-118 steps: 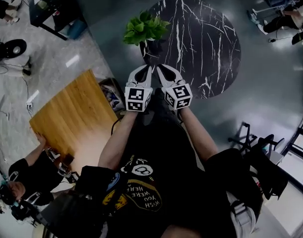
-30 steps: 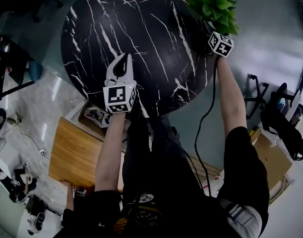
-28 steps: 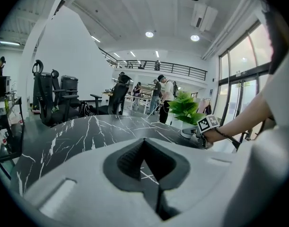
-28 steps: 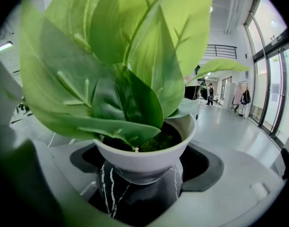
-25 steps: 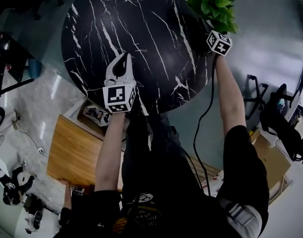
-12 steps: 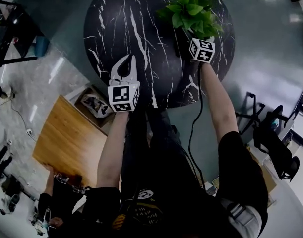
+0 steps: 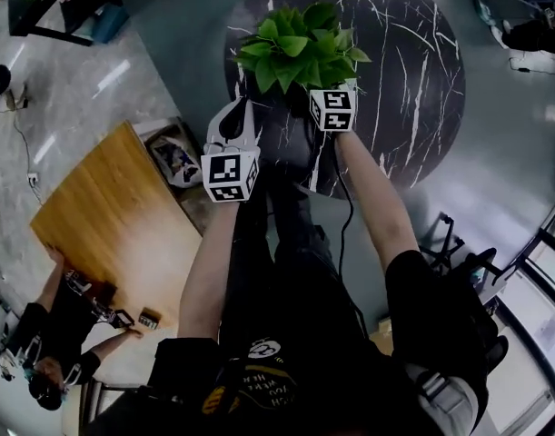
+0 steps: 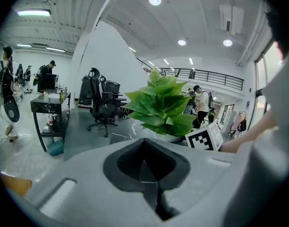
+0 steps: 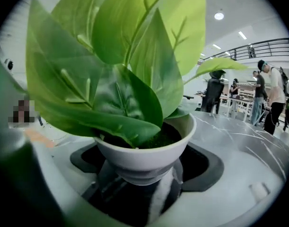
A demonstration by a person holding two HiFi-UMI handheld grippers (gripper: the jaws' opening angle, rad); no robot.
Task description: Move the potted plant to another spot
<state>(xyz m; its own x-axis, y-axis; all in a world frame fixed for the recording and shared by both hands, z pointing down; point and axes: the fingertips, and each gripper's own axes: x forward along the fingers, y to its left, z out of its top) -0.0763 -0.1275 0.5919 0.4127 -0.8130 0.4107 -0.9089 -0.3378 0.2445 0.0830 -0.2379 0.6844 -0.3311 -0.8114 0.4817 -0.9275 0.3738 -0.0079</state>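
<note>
Your left tongs (image 7: 239, 121) are closed on nothing, by the table's (image 7: 413, 62) near-left edge. Your right tongs (image 9: 140, 186) grip the potted plant (image 7: 300, 48) around the narrow base of its white pot (image 9: 146, 157), over that same near edge. The leafy top sits high above the grip, so a quick swing or tilt could tip it out, likely onto the floor (image 7: 168, 53) beside the table.

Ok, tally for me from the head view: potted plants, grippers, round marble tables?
Potted plants: 1, the potted plant, gripped by the right gripper.
Grippers: 2, that one plus the left gripper, shut and empty.
Round marble tables: 1, the marble table.
Total: 4.
</note>
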